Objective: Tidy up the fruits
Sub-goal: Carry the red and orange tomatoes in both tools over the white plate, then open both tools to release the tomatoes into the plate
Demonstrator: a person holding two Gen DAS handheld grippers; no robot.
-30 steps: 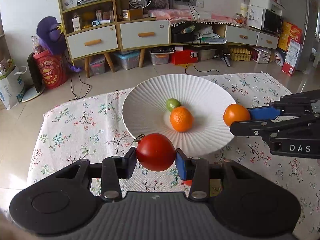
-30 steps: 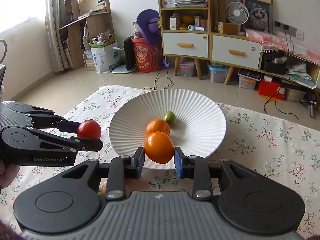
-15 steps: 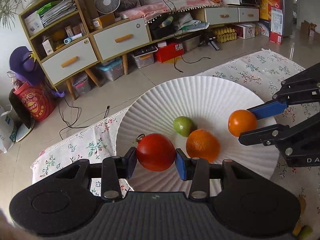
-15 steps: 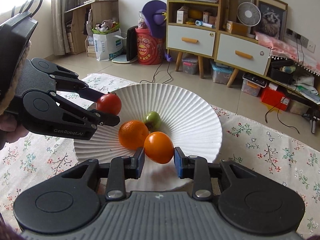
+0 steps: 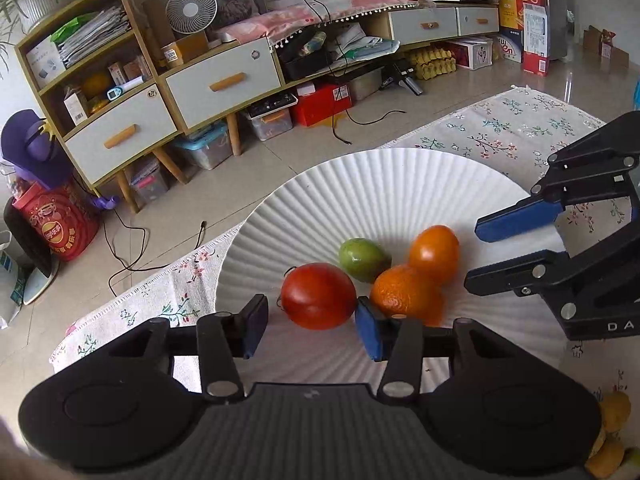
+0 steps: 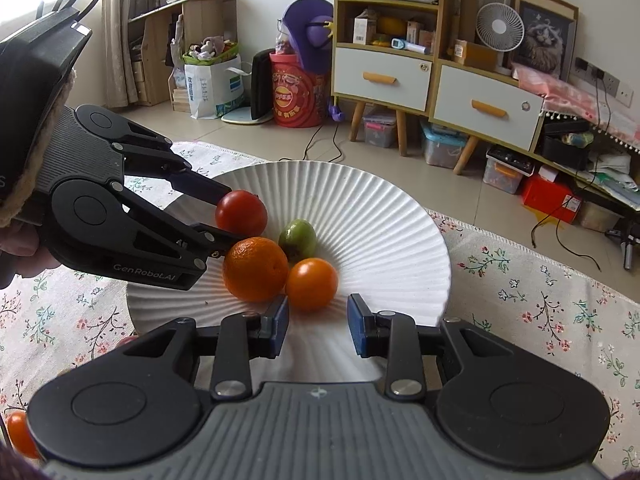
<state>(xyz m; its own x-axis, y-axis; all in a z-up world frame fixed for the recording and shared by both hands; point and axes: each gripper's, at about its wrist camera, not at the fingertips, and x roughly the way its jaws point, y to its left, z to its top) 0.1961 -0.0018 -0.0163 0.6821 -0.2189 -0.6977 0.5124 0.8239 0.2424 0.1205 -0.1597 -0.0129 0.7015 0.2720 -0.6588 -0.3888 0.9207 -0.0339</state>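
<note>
**Both fruits now down on plate**

Since prev frame both fruits left the pads: tomato (image 5: pixel 318 295) now sits on white ribbed plate (image 5: pixel 384 184), smooth orange (image 6: pixel 311 284) too. Left to right: left hand-held gripper (image 5: pixel 311 322) is opening, tomato between its pads w/ a gap on the left side, no squeeze. Green fruit (image 5: pixel 364 254) just beyond, touching dimpled orange (image 5: pixel 404 294) at plate centre; smooth orange rests against that one. Right hand-held gripper (image 6: pixel 318 320) stands apart, not gripping, smooth orange just ahead of its pads. Plate on floral-cloth bench (image 6: pixel 540 300).
</note>
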